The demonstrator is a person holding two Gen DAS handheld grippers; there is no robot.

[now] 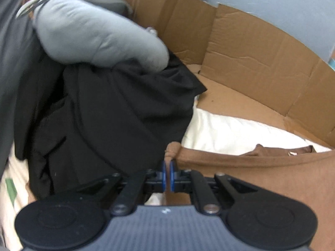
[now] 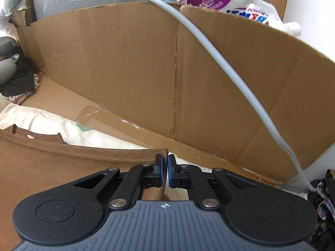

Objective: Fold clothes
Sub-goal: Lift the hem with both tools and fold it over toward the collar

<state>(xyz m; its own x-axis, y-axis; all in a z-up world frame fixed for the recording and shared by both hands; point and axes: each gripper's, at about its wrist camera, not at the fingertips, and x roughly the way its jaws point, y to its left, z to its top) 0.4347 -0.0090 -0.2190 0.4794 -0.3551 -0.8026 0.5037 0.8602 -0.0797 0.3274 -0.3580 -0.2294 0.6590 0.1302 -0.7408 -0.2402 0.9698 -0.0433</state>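
Two grippers pinch the brown garment (image 2: 62,163) taut over the white sheet (image 1: 230,131): left gripper (image 1: 169,174) and right gripper (image 2: 164,172) each clamp a corner. Pulling unevenly could slip a thin corner free, or drag it into the black clothes (image 1: 108,115).

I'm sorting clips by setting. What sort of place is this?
Probably a home laundry or storage corner: a pile of dark clothes, a detergent refill pouch behind a flattened cardboard box, and white bedding as the folding surface.
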